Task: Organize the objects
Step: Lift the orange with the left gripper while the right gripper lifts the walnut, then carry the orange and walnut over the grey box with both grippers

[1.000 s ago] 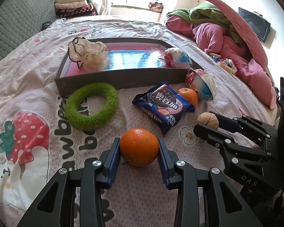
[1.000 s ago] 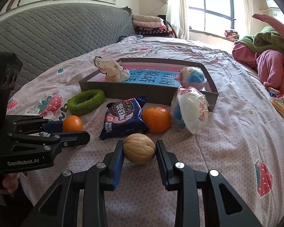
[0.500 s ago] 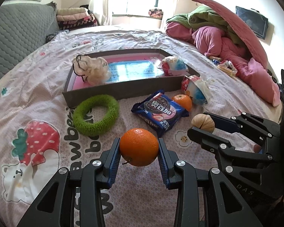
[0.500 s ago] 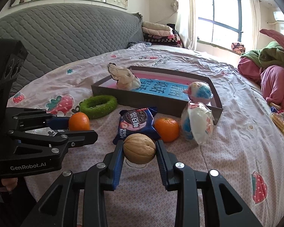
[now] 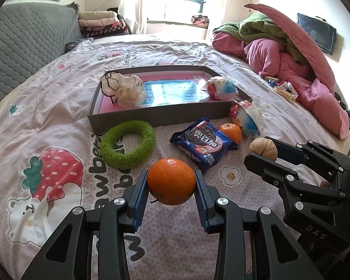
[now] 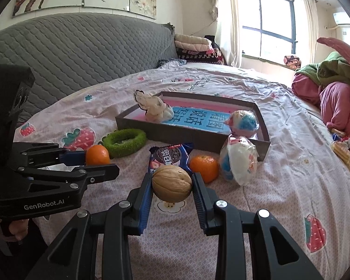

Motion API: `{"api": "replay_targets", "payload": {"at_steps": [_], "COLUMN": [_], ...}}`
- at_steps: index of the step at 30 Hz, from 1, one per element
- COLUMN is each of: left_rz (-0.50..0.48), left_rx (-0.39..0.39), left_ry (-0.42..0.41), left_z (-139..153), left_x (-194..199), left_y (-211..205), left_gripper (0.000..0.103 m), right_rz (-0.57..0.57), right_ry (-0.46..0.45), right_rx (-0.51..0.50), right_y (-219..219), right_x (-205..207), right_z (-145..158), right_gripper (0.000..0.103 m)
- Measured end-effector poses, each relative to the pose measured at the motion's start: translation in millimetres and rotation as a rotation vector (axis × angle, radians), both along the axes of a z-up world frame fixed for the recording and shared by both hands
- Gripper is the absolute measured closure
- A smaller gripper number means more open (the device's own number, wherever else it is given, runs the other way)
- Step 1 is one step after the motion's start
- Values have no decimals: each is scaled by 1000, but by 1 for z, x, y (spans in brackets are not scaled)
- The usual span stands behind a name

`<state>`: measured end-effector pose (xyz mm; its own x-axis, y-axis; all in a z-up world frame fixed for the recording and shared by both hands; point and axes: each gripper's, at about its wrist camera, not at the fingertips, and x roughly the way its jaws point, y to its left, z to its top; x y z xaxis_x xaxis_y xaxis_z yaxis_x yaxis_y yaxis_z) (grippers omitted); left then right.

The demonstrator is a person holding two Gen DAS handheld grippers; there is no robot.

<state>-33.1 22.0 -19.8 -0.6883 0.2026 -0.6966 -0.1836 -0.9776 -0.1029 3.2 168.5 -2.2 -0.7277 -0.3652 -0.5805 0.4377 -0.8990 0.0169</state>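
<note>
Progress is partial: left gripper clamps a round orange, right gripper a beige walnut; grey tray far ahead holds two items.

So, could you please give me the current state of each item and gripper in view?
left gripper: shut on the orange, lifted
right gripper: shut on the walnut, lifted
tray: open, holding two bagged items
second orange: on the bed, outside the tray
cookie packet: sealed, flat on the bed
green ring: flat on the bed
wrapped toy: against the tray's corner
</note>
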Motion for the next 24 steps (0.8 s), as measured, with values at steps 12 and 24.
{"api": "replay_targets", "payload": {"at_steps": [12, 24], "left_rz": [17, 24], "left_rx": [13, -5], "left_ry": [31, 69], "left_z": [3, 9], "left_x": [-1, 1], "left_y": [-5, -6], "left_gripper": [65, 65], "right_rz": [-22, -28], "right_ry": [0, 23], "right_rx": [-21, -41], "right_y": [4, 8], "right_x": [-4, -4], "right_z": [1, 6], "right_gripper": [69, 69]}}
